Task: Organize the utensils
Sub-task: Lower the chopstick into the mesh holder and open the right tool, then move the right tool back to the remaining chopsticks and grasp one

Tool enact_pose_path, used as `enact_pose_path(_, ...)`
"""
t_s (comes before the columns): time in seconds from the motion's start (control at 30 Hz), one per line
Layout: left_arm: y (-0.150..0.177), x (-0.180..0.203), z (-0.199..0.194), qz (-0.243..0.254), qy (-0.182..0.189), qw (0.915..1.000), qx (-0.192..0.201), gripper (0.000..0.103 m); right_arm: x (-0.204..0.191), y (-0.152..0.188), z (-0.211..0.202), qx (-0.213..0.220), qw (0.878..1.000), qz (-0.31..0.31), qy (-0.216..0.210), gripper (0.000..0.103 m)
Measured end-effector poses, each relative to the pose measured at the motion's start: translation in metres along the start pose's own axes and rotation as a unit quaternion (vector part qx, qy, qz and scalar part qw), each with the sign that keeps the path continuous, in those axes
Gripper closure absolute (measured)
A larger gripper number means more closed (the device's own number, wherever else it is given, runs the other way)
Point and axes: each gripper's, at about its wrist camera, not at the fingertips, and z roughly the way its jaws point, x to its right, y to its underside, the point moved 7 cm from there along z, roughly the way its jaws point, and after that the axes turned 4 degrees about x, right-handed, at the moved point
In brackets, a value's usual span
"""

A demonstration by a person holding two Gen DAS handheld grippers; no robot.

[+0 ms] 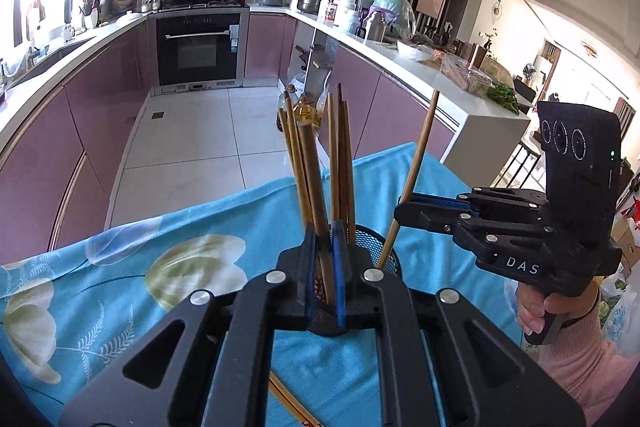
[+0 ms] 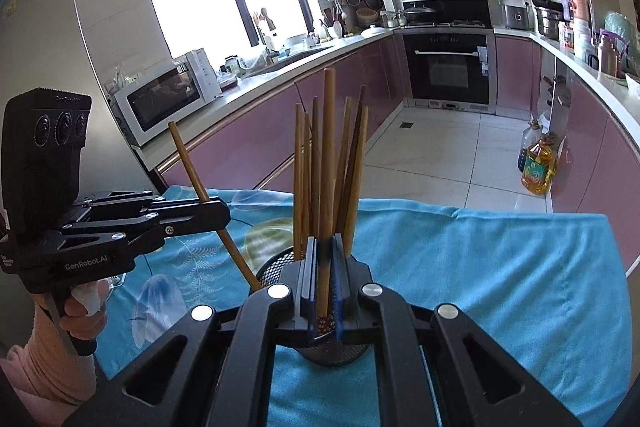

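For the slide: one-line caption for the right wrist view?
Both claws, right and left, each lower a chopstick into the mesh holder.

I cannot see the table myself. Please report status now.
Left gripper shut on one chopstick. Right gripper shut on another chopstick. Both above mesh holder. Nothing blocking.

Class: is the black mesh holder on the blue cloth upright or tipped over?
Upright. The holder stands on its base on the cloth, and the chopsticks in it point up.
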Motion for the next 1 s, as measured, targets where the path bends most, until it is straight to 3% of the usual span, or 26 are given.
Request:
enact_pose_path(0.53,0.002,-0.018,0.037,-0.023,-0.028,0.9990,-0.027,0.092,0.019,-0.005,0.016,-0.003,0.999,0.036,0.019,0.093)
enact_pose_path(0.7,0.009,-0.025,0.036,-0.035,-0.034,0.9986,-0.022,0.084,0.018,-0.005,0.010,0.007,0.999,0.038,0.016,0.086)
enact_pose_path(0.77,0.012,-0.027,0.031,-0.038,-0.040,0.9984,-0.013,0.074,0.015,-0.004,0.006,0.013,0.999,0.034,0.017,0.083)
enact_pose_path(0.87,0.018,-0.034,0.021,-0.045,-0.058,0.9973,0.003,0.069,0.009,-0.003,-0.001,0.020,0.999,0.027,0.014,0.079)
enact_pose_path(1.0,0.028,-0.040,0.001,-0.045,-0.084,0.9951,0.027,0.057,-0.008,0.001,-0.014,0.035,0.999,0.012,0.000,0.066)
